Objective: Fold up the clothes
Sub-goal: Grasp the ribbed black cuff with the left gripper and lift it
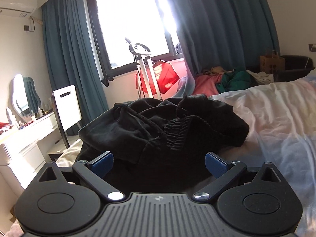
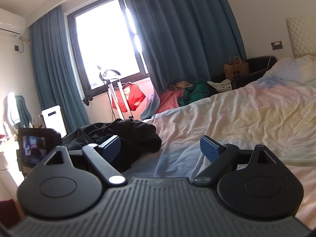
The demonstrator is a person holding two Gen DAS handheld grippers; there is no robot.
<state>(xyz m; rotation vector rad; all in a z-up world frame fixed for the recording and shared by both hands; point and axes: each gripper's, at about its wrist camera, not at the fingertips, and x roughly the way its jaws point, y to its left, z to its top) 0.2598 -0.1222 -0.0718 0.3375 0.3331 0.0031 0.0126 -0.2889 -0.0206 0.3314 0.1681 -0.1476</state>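
Bed [image 2: 246,106] with a rumpled pale sheet in faint pink, yellow and blue fills the right side of both wrist views, its quilted cream headboard [image 2: 301,35] showing at the far right of the right wrist view. Long teal curtains [image 1: 213,31] hang on both sides of a bright dark-framed window [image 1: 130,25] on the far wall. On the near left part of the bed lies the crumpled black garment with a ribbed elastic waistband and a black drawstring [image 1: 158,126], bunched in a loose heap; in the right wrist view the same heap [image 2: 130,136] sits left of centre. Beyond the bed's far edge is a pile of pink, green and tan clothes [image 1: 223,79], beside a brown paper bag [image 1: 272,62] and a dark armchair [image 1: 296,67]. A white stand carrying a red garment [image 1: 160,77] stands under the window. At the left are a white dressing bench [image 1: 29,136] crowded with small bottles, a wavy-framed mirror [image 1: 21,92] and a white-backed chair [image 1: 67,108]. The left tool [image 1: 159,164] is released, its blue pads spread wide on either side of the black garment's near edge, not pressing on it. The right tool [image 2: 160,150] is likewise released, pads wide apart over bare sheet, with the black heap just behind its left pad.
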